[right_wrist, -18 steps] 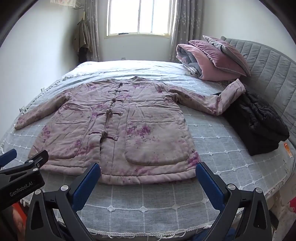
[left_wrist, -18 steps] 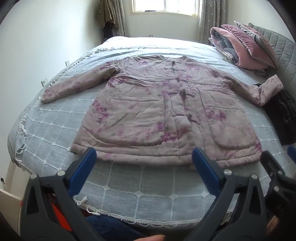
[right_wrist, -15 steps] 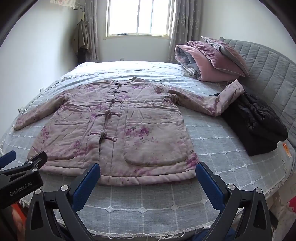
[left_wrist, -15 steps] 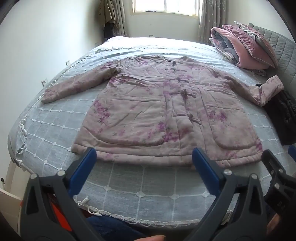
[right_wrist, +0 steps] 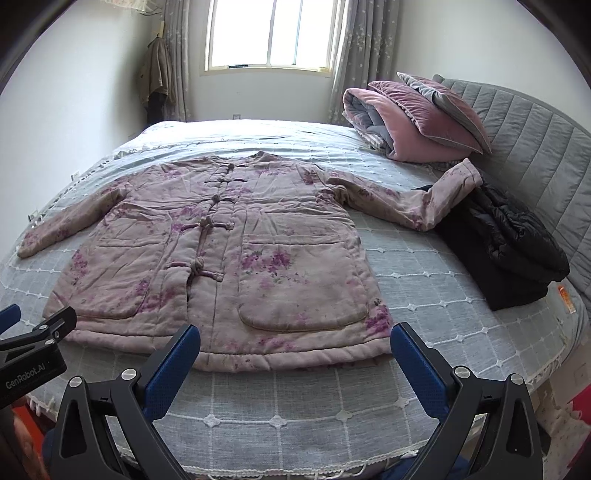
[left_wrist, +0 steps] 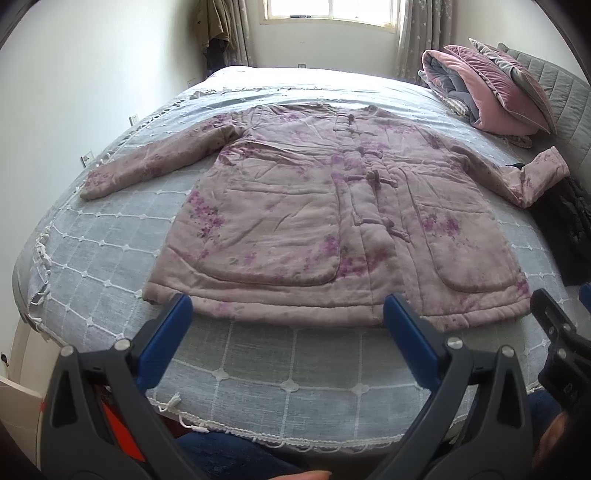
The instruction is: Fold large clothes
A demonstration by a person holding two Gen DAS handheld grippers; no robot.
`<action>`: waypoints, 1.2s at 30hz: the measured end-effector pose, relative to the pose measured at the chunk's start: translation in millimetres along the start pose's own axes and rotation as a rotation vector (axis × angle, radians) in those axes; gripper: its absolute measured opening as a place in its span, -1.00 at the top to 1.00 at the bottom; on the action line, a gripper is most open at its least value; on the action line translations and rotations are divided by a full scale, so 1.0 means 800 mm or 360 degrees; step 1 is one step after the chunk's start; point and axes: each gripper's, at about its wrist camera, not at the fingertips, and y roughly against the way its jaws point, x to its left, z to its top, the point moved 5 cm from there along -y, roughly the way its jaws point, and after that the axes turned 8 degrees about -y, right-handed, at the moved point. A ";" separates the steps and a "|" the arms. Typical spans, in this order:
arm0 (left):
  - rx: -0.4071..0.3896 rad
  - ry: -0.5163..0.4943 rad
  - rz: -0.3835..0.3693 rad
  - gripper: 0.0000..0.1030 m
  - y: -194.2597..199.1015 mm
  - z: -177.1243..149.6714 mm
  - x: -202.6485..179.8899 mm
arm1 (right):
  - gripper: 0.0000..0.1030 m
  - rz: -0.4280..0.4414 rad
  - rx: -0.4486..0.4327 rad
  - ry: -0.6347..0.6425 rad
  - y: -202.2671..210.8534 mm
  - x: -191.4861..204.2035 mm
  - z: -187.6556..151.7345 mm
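A padded pink jacket with purple flowers [left_wrist: 303,214] [right_wrist: 221,258] lies flat and face up on the bed, knot buttons fastened, both sleeves spread out to the sides. Its right sleeve end rests on a black garment [right_wrist: 509,243]. My left gripper [left_wrist: 288,317] hovers open over the bedspread just short of the jacket's hem, nothing between its blue pads. My right gripper [right_wrist: 295,347] is also open at the hem's right half, empty. Each gripper's body shows at the edge of the other's view.
The bed's grey gridded cover [left_wrist: 288,376] has a tasselled front edge. A rolled pink quilt and pillows [right_wrist: 413,118] sit by the padded headboard [right_wrist: 535,140]. White walls bound the left side; a window [right_wrist: 269,33] lies beyond the bed.
Both views have shifted very slightly; the jacket sits a touch lower in the right wrist view. Both grippers stay open and the jacket has not moved.
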 end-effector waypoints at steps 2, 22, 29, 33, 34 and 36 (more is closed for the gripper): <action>0.0001 0.0002 -0.0006 -1.00 0.000 0.000 -0.004 | -1.00 0.0028 -0.0002 -0.0017 0.000 0.003 0.000; 0.0084 0.0014 -0.0003 -1.00 -0.026 -0.009 0.011 | -1.00 0.0070 0.0018 0.0010 -0.019 0.017 -0.010; 0.0100 0.0050 0.0056 -1.00 -0.043 -0.009 0.052 | -1.00 0.0047 0.0007 0.0020 -0.029 0.016 -0.012; 0.0132 0.0169 0.0118 -1.00 -0.062 -0.009 0.105 | -1.00 -0.0022 -0.0025 0.0042 -0.040 0.007 -0.012; 0.0149 0.0197 0.0146 -1.00 -0.066 -0.011 0.119 | -1.00 -0.0034 -0.0020 0.0036 -0.043 0.003 -0.013; 0.0151 0.0273 0.0152 -1.00 -0.076 -0.017 0.143 | -1.00 -0.0050 0.0015 0.0013 -0.054 -0.006 -0.015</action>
